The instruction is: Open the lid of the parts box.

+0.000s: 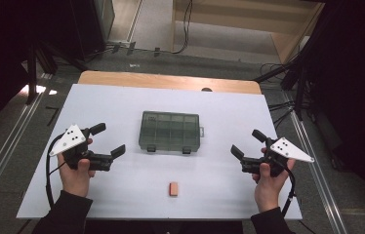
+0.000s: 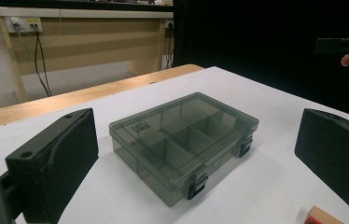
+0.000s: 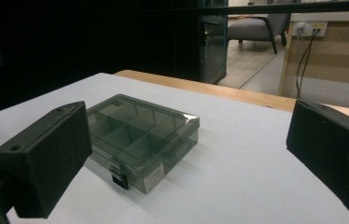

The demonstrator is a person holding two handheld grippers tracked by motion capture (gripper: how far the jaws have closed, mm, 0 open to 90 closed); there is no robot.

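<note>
The left gripper (image 1: 108, 138) hovers over the white table (image 1: 229, 107) with jaws spread wide and empty; the right gripper (image 1: 248, 142) mirrors it, also agape. Between them sits a closed smoky compartment box (image 1: 170, 131), latches toward the person. Nearer lies a small orange block (image 1: 173, 188).
</note>
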